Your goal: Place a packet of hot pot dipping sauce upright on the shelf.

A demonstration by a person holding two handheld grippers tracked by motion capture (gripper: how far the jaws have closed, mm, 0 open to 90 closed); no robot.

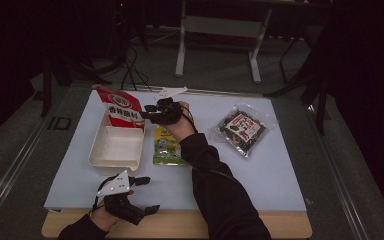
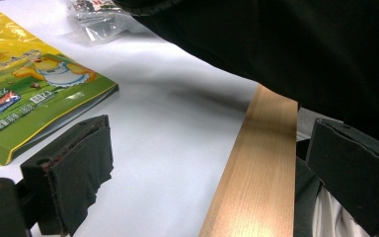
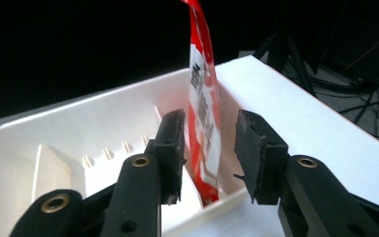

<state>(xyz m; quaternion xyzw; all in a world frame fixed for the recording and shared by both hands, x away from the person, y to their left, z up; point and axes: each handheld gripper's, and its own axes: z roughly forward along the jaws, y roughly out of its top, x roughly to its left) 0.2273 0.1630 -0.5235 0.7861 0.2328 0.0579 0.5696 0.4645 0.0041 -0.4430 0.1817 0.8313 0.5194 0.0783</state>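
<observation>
A red and white snack packet (image 1: 122,107) stands upright at the far end of a white plastic tray (image 1: 92,155). My right gripper (image 1: 146,114) is at the packet's right edge. In the right gripper view the packet (image 3: 205,128) rises edge-on between the jaws of that gripper (image 3: 209,123), with a gap beside the right-hand pad, so the gripper is open and not pressing it. The tray (image 3: 79,113) lies behind. My left gripper (image 1: 149,195) rests near the table's front edge, open with nothing in it (image 2: 212,143).
A green and yellow snack bag (image 1: 167,147) lies flat right of the tray, also in the left gripper view (image 2: 24,89). A clear bag of dark contents (image 1: 241,127) lies at the right. A white sheet covers the wooden table (image 2: 261,173). A sleeved forearm crosses the middle.
</observation>
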